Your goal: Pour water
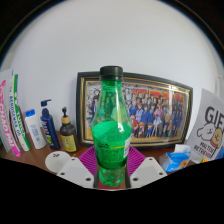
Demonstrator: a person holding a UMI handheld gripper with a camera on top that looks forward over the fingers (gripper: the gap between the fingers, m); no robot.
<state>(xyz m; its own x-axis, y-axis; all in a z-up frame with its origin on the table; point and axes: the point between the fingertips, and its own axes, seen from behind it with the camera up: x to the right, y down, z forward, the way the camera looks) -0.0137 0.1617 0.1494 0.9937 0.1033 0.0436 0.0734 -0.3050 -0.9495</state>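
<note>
A green plastic bottle [111, 120] with a black cap stands upright between my fingers, its base down between the magenta pads [134, 158]. My gripper [111, 166] is shut on the bottle's lower body, both pads pressing its sides. The bottle's very bottom is hidden by the gripper body. I see no cup or other vessel for water.
A framed group photo [150, 108] leans on the white wall behind the bottle. To the left stand toothpaste tubes [12, 115], a white bottle [35, 128], a blue bottle [48, 122] and an amber pump bottle [67, 132]. To the right are a printed box [207, 128] and a blue object [179, 158].
</note>
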